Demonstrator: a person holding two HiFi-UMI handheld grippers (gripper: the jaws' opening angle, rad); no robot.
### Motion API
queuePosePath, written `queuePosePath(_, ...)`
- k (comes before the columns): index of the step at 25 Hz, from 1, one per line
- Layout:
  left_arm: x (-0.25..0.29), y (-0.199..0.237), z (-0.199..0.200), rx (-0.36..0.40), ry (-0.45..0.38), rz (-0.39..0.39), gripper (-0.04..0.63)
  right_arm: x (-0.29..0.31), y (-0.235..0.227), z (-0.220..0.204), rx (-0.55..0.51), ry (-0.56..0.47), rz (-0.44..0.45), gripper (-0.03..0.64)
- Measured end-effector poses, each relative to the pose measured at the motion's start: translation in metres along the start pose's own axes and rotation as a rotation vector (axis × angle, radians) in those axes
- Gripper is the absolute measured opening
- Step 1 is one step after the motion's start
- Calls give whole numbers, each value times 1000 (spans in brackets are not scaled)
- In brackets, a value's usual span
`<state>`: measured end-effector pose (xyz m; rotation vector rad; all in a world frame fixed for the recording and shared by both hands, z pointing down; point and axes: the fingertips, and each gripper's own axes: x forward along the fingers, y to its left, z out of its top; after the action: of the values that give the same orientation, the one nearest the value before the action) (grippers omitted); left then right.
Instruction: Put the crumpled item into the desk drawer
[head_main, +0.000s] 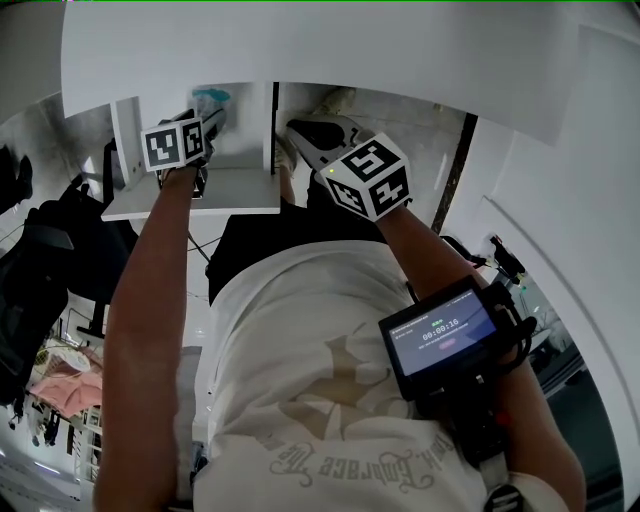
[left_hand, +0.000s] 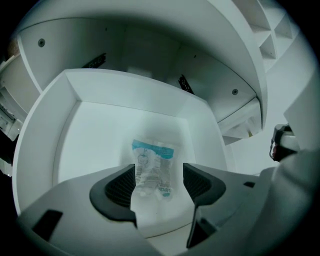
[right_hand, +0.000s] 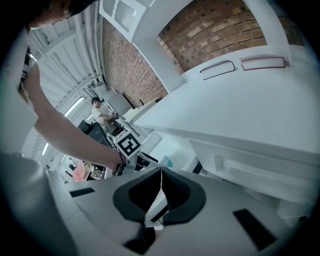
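The crumpled item is a clear plastic packet (left_hand: 152, 167) with a teal stripe. It lies flat on the floor of the open white desk drawer (left_hand: 50, 130). My left gripper (left_hand: 159, 182) hangs over the drawer with its jaws wide open, the pads standing apart from the packet on either side. In the head view the left gripper (head_main: 208, 120) reaches into the drawer (head_main: 240, 195), and the packet (head_main: 212, 98) shows just beyond it. My right gripper (head_main: 290, 135) is by the drawer's right wall. Its pads (right_hand: 160, 192) meet with nothing between them.
The white desk top (head_main: 300, 50) overhangs the drawer. A small screen (head_main: 440, 335) is strapped to the person's right forearm. Dark bags (head_main: 50, 250) sit on the floor at left. A brick wall (right_hand: 220, 35) and a far-off person (right_hand: 100, 115) show in the right gripper view.
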<state>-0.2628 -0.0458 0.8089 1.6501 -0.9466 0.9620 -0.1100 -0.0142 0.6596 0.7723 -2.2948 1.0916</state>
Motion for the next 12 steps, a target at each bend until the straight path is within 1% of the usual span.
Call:
queuePosePath(4,-5,-9,-3,16,1,-9,304,2,-2,1,-7,-5,10,23)
queuePosePath(8,-14,-17,-5,33,6,-18,262,4,2,7,-22,-4,17,23)
queuePosePath(12,-43,-26,-8,41,-34,-30,196,-3,23,13,-44,-10,12,23)
